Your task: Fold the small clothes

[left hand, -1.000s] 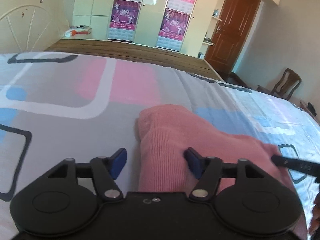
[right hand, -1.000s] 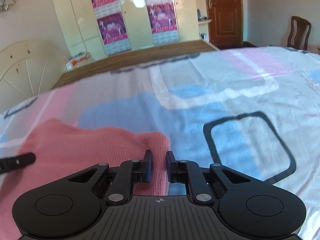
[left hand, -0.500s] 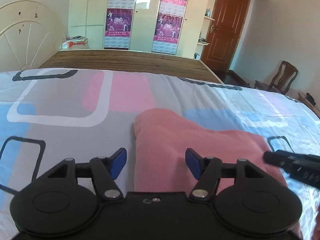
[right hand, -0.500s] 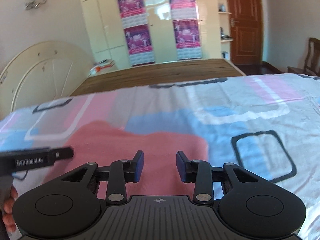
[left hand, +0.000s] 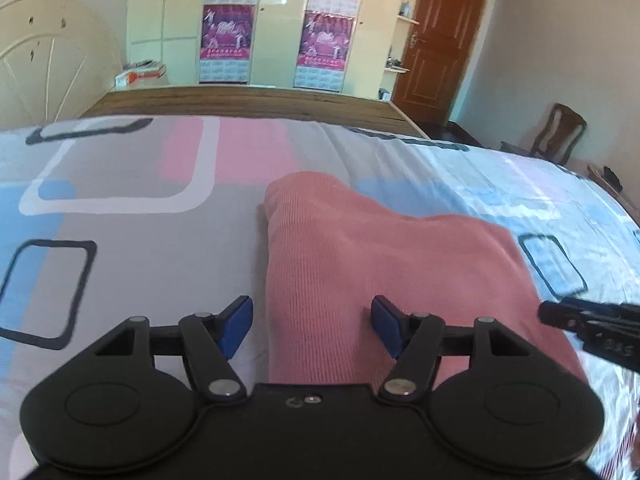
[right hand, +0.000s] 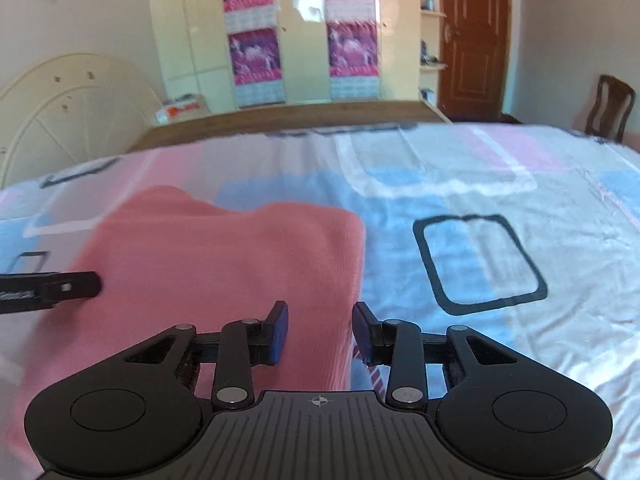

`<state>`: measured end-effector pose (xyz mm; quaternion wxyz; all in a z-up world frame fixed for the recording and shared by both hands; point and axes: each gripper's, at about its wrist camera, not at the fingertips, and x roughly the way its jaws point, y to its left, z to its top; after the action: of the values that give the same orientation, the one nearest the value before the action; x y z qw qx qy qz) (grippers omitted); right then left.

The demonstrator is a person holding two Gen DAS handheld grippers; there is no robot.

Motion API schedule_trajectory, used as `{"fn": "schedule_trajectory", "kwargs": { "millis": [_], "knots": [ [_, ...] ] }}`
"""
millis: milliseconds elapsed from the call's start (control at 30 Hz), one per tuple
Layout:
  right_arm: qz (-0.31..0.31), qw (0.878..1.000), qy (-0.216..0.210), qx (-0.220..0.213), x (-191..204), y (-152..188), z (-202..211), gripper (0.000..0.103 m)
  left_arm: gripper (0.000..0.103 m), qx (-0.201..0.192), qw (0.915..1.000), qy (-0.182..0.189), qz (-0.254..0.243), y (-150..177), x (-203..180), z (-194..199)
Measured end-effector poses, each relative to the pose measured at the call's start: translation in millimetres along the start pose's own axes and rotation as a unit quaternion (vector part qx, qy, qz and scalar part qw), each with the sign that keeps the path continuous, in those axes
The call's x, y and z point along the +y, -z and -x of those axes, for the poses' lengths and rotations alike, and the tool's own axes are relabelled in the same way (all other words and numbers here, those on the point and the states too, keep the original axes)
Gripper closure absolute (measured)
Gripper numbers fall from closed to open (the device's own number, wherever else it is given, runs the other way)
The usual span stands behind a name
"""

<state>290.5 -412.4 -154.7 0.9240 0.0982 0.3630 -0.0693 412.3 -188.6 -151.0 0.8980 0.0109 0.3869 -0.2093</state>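
Observation:
A pink knitted garment (left hand: pixel 380 256) lies folded flat on the patterned bedsheet (left hand: pixel 120 208). My left gripper (left hand: pixel 310 324) is open and empty, its jaws wide over the garment's left edge, above the cloth. My right gripper (right hand: pixel 318 330) is open and empty over the garment's (right hand: pixel 224 264) right edge. The right gripper's tip shows at the right in the left wrist view (left hand: pixel 588 318). The left gripper's tip shows at the left in the right wrist view (right hand: pixel 52 290).
The bed's wooden footboard (left hand: pixel 248 102) runs across the back. A cream headboard-like panel (left hand: pixel 52 64) stands at the far left, wardrobes with posters (left hand: pixel 276 24) behind, a brown door (left hand: pixel 436 44) and a wooden chair (left hand: pixel 556 132) at the right.
My right gripper has let go of the garment's right edge and opened. Both grippers have lifted and drawn back a little. The garment lies flatter on the bed.

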Motion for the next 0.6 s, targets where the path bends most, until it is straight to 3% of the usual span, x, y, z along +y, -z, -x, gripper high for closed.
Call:
{"fn": "schedule_trajectory", "kwargs": {
  "millis": [200,367,433,467,600],
  "knots": [
    [0.004,0.999,-0.034,0.002,14.5,29.7,44.0,0.067,0.039,0.007,0.9999,0.012,-0.003,26.6,1.6,28.4],
    [0.009,0.999,-0.04,0.018,27.6,63.3,56.7,0.067,0.039,0.04,0.9989,0.022,-0.001,50.3,-1.5,31.9],
    [0.028,0.999,-0.011,0.034,29.6,74.6,50.2,0.068,0.039,0.056,0.9981,0.028,-0.001,56.6,-3.0,24.9],
    [0.036,0.999,0.005,0.038,26.7,79.5,44.2,0.077,0.039,0.064,0.9974,0.033,0.001,59.5,-3.3,20.8],
    [0.008,0.999,0.025,0.039,17.8,75.8,43.6,0.083,0.038,0.07,0.9968,0.037,0.008,63.2,-2.9,18.4]
  ]
}}
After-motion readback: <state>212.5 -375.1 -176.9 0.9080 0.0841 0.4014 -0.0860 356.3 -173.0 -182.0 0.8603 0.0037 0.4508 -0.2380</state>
